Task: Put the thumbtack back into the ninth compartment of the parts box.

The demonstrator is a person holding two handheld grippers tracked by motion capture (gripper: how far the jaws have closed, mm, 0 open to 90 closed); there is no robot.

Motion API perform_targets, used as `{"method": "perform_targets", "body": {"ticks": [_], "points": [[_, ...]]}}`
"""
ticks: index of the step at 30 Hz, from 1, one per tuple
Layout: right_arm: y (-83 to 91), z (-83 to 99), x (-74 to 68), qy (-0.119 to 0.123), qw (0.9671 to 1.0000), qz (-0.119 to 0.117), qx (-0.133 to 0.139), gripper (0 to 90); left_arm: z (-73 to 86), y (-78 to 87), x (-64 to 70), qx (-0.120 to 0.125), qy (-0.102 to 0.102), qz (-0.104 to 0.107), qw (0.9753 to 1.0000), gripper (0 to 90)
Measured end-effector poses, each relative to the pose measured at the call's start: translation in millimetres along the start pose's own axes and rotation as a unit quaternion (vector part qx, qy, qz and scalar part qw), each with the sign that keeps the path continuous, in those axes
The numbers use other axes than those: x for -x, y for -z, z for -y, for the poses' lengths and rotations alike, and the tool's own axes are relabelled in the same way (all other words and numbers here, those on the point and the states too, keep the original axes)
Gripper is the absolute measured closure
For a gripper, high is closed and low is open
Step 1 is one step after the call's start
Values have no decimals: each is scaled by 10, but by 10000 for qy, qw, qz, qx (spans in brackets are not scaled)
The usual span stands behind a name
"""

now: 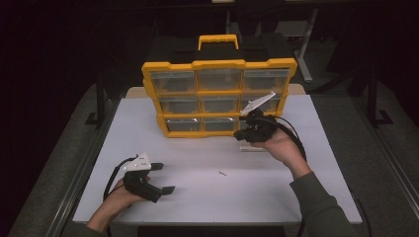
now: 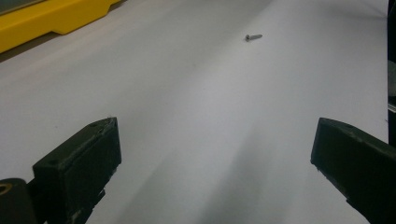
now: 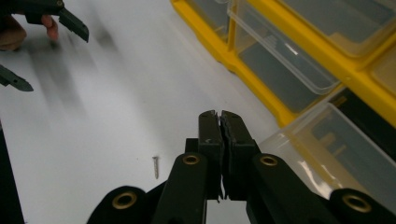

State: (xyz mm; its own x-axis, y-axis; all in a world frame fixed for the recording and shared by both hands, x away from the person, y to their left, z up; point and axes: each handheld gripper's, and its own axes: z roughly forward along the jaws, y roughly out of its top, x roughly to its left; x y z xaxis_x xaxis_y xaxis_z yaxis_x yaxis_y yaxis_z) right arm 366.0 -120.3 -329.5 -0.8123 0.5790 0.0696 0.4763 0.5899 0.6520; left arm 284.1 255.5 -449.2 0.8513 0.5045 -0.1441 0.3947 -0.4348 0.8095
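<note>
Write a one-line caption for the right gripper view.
Shut right gripper beside a pulled-out clear drawer, a screw on the table.

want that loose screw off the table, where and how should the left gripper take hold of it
Grip the screw across its thin shank, coming straight down from above. It lies flat on the bare white table, so there is nothing to get under. The left gripper is already open; close its jaws from either side of the shank.
</note>
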Motion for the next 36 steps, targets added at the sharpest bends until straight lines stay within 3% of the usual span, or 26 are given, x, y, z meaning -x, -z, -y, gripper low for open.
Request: {"method": "perform_targets", "body": {"ticks": [11, 22, 36], "points": [[75, -25, 199, -188, 9996, 216, 9, 859, -10, 14, 5, -10, -57, -96, 9999, 15], [-19, 24, 393, -320, 9980, 510, -190, 859, -8, 10, 20, -3, -141, -93, 9999, 15], [-210, 140, 488, -453, 9969, 433, -478, 858, -3, 10, 22, 0, -164, -93, 9998, 15]]}}
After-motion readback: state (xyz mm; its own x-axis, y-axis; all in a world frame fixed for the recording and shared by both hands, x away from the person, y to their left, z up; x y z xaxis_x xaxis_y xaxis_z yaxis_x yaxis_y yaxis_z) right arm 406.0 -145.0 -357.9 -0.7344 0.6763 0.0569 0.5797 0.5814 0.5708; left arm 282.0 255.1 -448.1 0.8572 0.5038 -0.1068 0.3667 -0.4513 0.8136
